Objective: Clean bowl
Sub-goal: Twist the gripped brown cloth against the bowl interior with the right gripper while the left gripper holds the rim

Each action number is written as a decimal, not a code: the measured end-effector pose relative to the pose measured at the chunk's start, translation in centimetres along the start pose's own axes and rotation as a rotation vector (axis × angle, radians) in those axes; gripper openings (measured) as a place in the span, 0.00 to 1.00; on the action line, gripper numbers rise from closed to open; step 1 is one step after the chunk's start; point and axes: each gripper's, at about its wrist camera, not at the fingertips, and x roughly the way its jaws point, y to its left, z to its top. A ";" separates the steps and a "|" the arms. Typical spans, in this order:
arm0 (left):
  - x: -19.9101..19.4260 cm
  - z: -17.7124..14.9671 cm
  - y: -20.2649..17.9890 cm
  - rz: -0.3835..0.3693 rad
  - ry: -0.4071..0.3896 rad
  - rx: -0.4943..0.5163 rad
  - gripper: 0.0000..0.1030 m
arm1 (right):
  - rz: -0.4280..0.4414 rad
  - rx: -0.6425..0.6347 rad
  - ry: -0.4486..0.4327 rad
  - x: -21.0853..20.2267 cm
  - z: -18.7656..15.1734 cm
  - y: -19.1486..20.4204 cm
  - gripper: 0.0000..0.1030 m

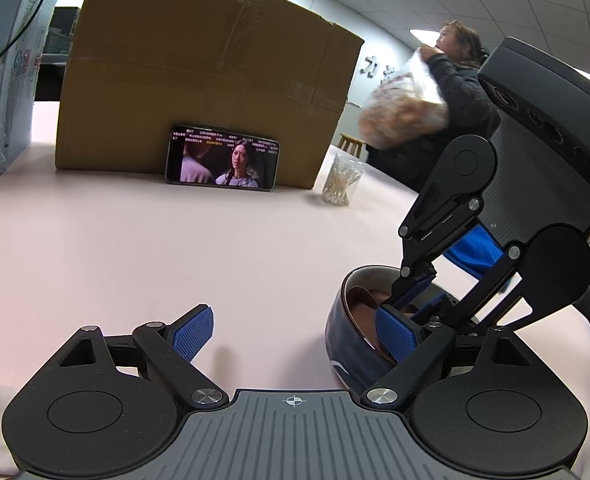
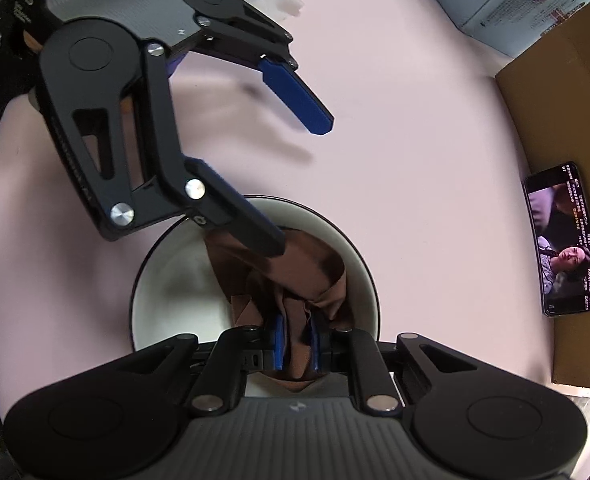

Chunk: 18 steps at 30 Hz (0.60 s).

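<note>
Pinching a brown cloth (image 2: pixel 291 280) in our right gripper (image 2: pixel 295 344), we press it down inside the bowl (image 2: pixel 167 280) on the pink table (image 2: pixel 415 160). Our left gripper (image 1: pixel 299 336) gapes wide, one finger (image 2: pixel 251 224) over the rim. Beyond stand a phone (image 1: pixel 223 158) and box (image 1: pixel 203 72).

A pale pink desk (image 1: pixel 135 248) is carrying a large cardboard box (image 1: pixel 207 80) toward its far edge. Ceiling light panels (image 1: pixel 425 34) are glowing overhead, and what seems a wooden stool (image 1: pixel 352 145) is standing beyond the far edge.
</note>
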 end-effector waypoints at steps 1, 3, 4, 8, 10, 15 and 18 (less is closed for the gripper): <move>0.0 0.0 0.0 0.000 0.001 0.000 0.88 | -0.006 0.001 -0.001 -0.2 -0.3 0.1 0.25; 0.0 0.0 0.0 0.000 0.000 0.000 0.88 | -0.013 0.006 -0.015 -0.7 -0.7 0.1 0.26; 0.0 0.0 0.0 0.000 0.001 0.000 0.88 | -0.017 0.005 -0.024 -1.0 -0.9 0.2 0.29; 0.0 0.1 0.1 0.002 0.000 -0.002 0.88 | -0.041 -0.025 -0.037 -1.0 -0.7 0.8 0.42; 0.0 0.1 0.1 0.002 0.000 -0.002 0.88 | -0.038 -0.030 -0.049 -0.8 -0.7 1.1 0.42; 0.0 0.0 0.1 0.001 0.000 -0.003 0.88 | -0.015 -0.017 -0.056 -0.4 2.0 0.2 0.38; 0.0 0.0 0.2 0.000 0.001 -0.004 0.88 | 0.005 -0.002 -0.063 1.4 3.5 -1.3 0.24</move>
